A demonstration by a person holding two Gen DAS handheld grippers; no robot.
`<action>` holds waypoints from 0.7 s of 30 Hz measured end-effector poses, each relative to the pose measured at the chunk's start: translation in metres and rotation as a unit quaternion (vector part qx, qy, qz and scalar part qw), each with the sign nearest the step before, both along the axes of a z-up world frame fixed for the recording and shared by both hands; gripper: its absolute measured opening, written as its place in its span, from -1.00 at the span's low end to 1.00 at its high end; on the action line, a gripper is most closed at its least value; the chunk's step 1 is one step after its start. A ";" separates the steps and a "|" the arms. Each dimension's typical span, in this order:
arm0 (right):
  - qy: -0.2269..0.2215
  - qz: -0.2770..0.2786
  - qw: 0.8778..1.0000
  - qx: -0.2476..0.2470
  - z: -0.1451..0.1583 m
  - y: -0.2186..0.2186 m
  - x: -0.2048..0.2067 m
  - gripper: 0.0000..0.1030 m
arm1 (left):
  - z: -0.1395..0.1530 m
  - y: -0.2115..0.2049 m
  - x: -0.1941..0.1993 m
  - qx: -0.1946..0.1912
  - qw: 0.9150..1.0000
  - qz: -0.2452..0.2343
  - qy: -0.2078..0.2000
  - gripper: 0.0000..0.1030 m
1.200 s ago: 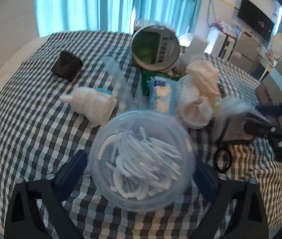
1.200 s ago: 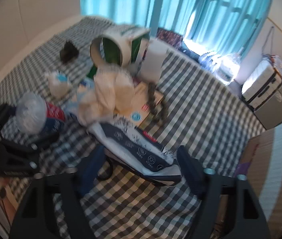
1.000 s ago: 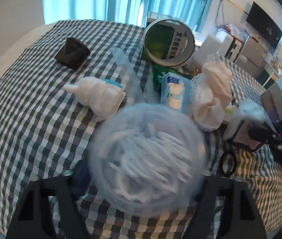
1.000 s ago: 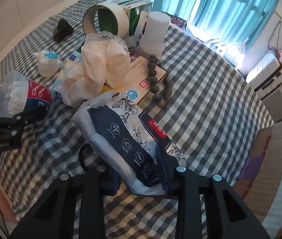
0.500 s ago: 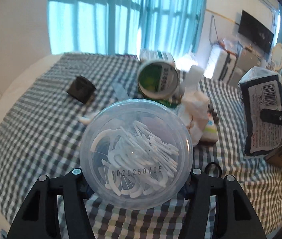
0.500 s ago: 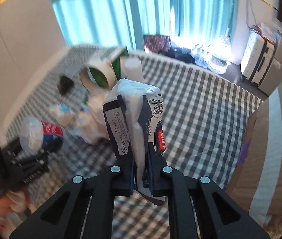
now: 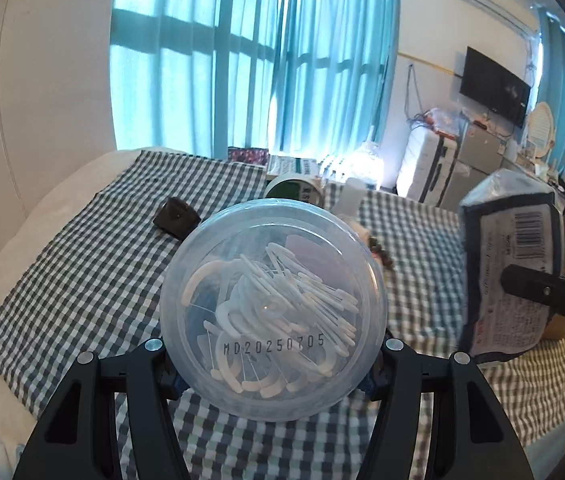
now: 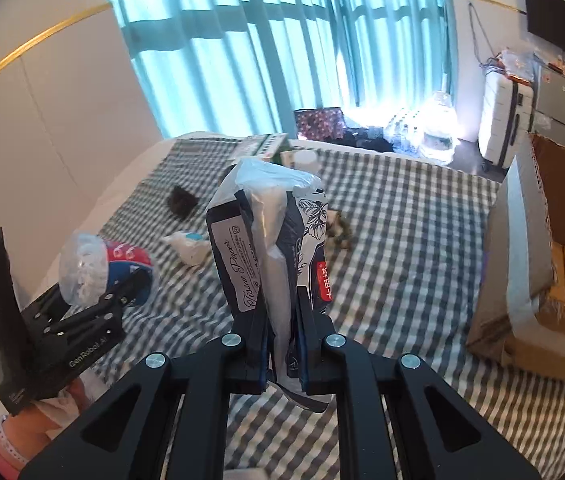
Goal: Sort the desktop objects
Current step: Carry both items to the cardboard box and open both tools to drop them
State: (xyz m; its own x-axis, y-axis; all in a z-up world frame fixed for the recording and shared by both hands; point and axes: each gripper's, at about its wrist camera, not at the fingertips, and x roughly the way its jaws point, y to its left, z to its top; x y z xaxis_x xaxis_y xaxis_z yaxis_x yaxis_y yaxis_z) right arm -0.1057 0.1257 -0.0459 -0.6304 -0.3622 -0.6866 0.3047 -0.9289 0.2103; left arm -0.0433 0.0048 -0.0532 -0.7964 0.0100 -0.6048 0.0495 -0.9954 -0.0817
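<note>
The jaws of the left gripper point(image 7: 274, 364) clamp a round clear plastic tub of white floss picks point(image 7: 272, 308); the right gripper point(image 8: 282, 346) pinches a soft dark-blue tissue pack point(image 8: 270, 240) narrowly. Held above the checked counter point(image 8: 402, 232), the pack may slide out, because the film is slippery.

Both wrist views look close along their tongs, tilted down over the shared checked bed point(image 7: 94, 264) toward the curtained window point(image 8: 266, 40)

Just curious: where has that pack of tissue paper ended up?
The tissue pack is held upright between the right gripper fingers above the checked cloth, left of the cardboard box.
</note>
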 end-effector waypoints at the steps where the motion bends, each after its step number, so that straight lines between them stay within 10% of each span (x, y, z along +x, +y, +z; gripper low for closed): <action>1: 0.007 0.001 1.000 0.000 0.003 -0.001 0.005 -0.80 | 0.002 0.000 0.003 0.000 1.000 0.003 0.002 0.22; 12: 0.018 0.006 0.999 -0.043 0.030 0.011 0.030 -0.81 | 0.074 0.026 0.016 0.005 0.999 -0.037 0.039 0.22; 21: 0.095 -0.026 0.995 -0.034 0.113 0.080 0.052 -0.80 | 0.151 0.109 -0.014 0.004 0.991 -0.117 0.064 0.22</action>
